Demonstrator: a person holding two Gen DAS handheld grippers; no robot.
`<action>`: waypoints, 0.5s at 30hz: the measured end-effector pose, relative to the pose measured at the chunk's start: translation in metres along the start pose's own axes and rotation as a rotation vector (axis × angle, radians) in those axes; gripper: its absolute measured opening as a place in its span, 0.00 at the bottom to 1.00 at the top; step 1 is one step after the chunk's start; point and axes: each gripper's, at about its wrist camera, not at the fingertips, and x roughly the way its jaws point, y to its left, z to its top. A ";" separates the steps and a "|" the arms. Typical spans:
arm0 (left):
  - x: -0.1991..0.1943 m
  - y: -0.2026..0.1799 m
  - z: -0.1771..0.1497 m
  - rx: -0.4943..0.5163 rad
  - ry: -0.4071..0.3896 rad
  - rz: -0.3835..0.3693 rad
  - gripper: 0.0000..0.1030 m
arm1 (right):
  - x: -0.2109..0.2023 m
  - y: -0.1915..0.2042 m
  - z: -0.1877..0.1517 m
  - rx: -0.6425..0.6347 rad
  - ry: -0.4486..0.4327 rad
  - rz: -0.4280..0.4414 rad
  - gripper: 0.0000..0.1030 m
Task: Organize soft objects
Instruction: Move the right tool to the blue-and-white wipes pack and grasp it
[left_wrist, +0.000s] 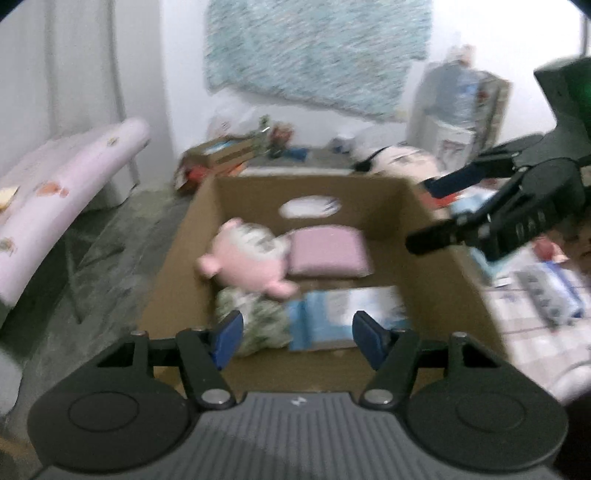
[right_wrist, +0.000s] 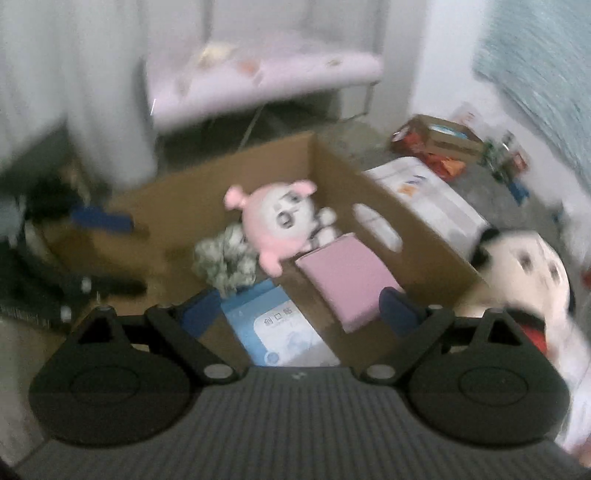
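An open cardboard box (left_wrist: 439, 258) sits on the floor, and everything here is placed in relation to it. Inside the box lie a pink plush toy (left_wrist: 243, 258), a flat pink cushion (left_wrist: 325, 253), a crumpled green-and-white cloth (left_wrist: 255, 317) and a blue-and-white packet (left_wrist: 343, 314). The left gripper (left_wrist: 297, 338) hovers above the box's near edge with its jaws apart and nothing between them. The right gripper (right_wrist: 301, 314) is above the box's right side, jaws spread wide and empty. Just outside the box, beyond its far right corner, lies a white plush with black ears (right_wrist: 524, 273), not yet put away. The step in hand appears to be reaching for the next item after a drop-off. The next move likely calls for swinging the right gripper over to that white plush and closing on its soft body.
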 end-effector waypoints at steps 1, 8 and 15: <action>-0.007 -0.009 0.003 0.015 -0.015 -0.014 0.65 | -0.019 -0.014 -0.011 0.056 -0.049 0.006 0.90; -0.038 -0.084 0.024 0.111 -0.060 -0.174 0.65 | -0.128 -0.087 -0.115 0.406 -0.366 -0.076 0.90; -0.028 -0.170 0.031 0.246 -0.018 -0.308 0.65 | -0.171 -0.142 -0.227 0.614 -0.385 -0.234 0.91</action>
